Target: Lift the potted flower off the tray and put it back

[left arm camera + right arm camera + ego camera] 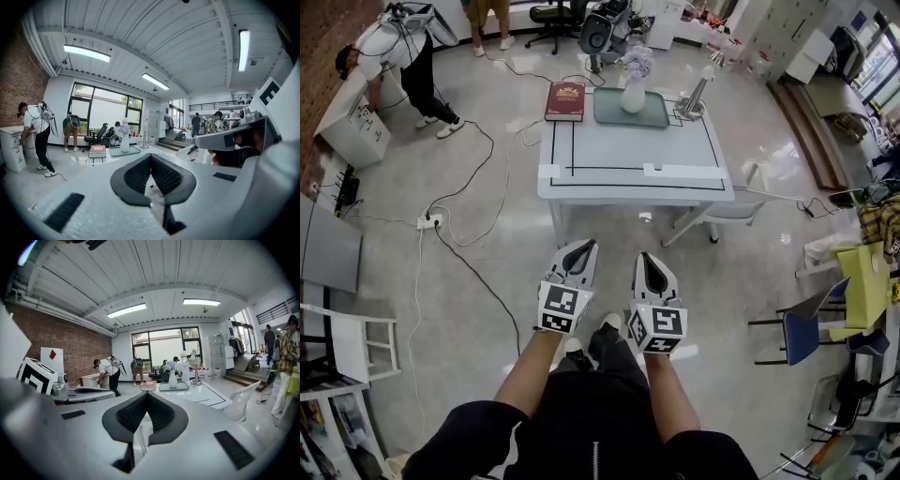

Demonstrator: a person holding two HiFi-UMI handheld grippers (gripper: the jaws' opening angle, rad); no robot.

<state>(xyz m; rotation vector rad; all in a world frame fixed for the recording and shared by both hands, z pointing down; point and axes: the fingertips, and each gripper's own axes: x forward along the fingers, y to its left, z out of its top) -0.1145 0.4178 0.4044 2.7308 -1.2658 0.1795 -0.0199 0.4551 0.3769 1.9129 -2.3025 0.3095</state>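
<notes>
Evidently no reach has begun: the left hand-held gripper (583,247) and right hand-held gripper (646,257) are carried side by side, jaws together and empty, well short of the table (628,155), where the potted flower (634,89) stands upright on its tray (607,112).

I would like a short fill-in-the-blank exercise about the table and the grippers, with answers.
The potted flower stands on the green ____.
In the head view, the red book lies to the ____ of the tray.
The left gripper and the right gripper are both empty and ____ (open or shut).
Missing words: tray; left; shut.
</notes>
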